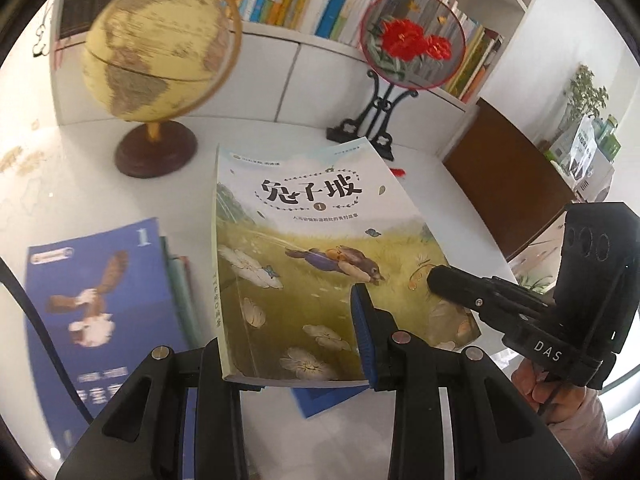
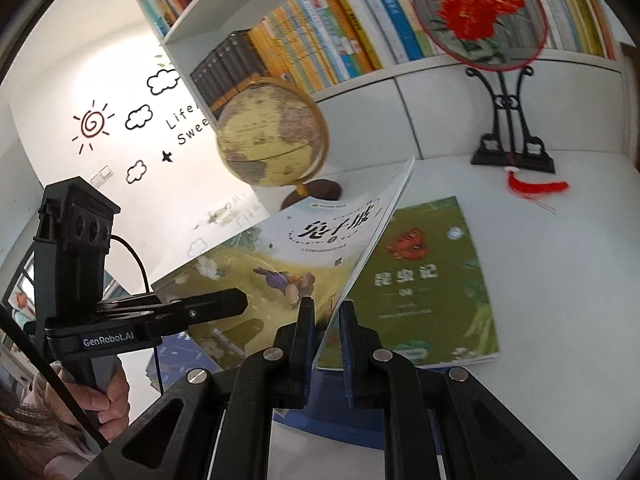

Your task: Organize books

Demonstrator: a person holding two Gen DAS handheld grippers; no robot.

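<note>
Desk: white top [image 1: 100,184], globe [image 1: 160,44] far left.
Rabbit book [image 1: 320,264]: you hold it tilted.
Left gripper [image 1: 288,344]: jaws pinching its near edge.
Right gripper [image 2: 326,320]: jaws pinching its right edge.

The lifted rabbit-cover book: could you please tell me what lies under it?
Under the lifted rabbit-cover book lies a green-covered book flat on the white table, and a blue book's corner shows below. Whatever else lies beneath is hidden.

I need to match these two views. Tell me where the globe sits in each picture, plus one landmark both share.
Left wrist view: the globe is upper left, behind the rabbit book.
Right wrist view: the globe is centre, above the same book.
Shared landmark: the red-flower fan on its black stand.
</note>
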